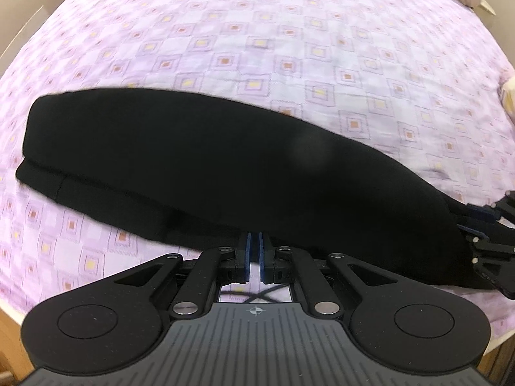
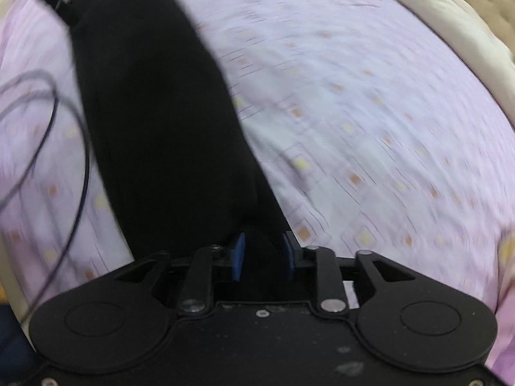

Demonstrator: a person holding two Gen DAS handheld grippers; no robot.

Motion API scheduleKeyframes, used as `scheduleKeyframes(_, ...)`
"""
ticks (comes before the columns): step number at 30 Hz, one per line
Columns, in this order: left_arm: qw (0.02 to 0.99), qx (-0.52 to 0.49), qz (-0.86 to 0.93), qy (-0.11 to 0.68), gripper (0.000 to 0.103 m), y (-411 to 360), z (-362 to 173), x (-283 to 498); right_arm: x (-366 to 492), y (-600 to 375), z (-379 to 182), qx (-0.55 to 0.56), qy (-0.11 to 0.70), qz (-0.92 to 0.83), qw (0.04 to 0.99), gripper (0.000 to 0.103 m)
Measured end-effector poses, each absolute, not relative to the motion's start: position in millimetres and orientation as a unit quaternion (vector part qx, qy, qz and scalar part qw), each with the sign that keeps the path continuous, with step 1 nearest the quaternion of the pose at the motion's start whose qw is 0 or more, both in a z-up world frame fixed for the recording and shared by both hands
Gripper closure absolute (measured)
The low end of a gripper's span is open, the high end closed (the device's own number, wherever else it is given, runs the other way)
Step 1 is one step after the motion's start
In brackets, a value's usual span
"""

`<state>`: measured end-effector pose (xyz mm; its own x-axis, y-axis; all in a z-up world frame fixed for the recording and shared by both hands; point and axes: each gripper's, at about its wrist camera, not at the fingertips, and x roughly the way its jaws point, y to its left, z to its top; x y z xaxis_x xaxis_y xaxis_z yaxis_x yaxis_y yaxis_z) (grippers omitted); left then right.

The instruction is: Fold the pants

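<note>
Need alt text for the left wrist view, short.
Black pants, folded lengthwise, lie across a lilac checked bedspread. The left gripper is nearly shut at their near edge, and the right gripper holds their right end.

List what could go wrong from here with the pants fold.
1. The left gripper has its jaws nearly shut at the very edge of the black pants; so thin a bite could slip free.
2. The right gripper holds bunched cloth between wider jaws, so the layers may shift and fold unevenly.
3. A loose cable lies beside the pants and might snag.
</note>
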<state>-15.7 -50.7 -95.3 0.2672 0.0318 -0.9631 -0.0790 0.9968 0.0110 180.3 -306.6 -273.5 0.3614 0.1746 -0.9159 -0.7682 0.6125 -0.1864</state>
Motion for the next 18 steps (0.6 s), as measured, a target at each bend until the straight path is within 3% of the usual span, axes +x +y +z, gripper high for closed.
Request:
scheduleKeyframes(5,0.789,-0.033,0.055,0.611,0.098,-48.0,-100.3,-22.4,191.2,-309.5,-278.9,-0.317,0.487,0.342,0.738,0.065)
scheduleKeyframes(7,0.788,-0.034,0.061,0.612,0.098,-47.4,-101.2,-23.5,195.9,-312.2,-283.1,-0.305,0.5,0.35,0.731,0.069)
scheduleKeyframes(8,0.787,-0.035,0.064,0.612,0.098,-47.1,-101.2,-23.8,198.4,-313.5,-284.8,-0.296,0.509,0.35,0.729,0.073)
scheduleKeyframes(9,0.787,-0.036,0.065,0.612,0.098,-46.9,-101.5,-24.2,199.4,-314.6,-285.0,-0.282,0.518,0.349,0.728,0.091)
scheduleKeyframes(10,0.787,-0.037,0.067,0.613,0.098,-46.8,-101.0,-24.6,201.9,-316.4,-284.7,-0.263,0.53,0.349,0.727,0.099)
scheduleKeyframes(18,0.785,-0.033,0.079,0.613,0.098,-35.8,-97.0,-30.9,196.6,-331.8,-271.5,-0.242,0.512,0.252,0.785,0.099)
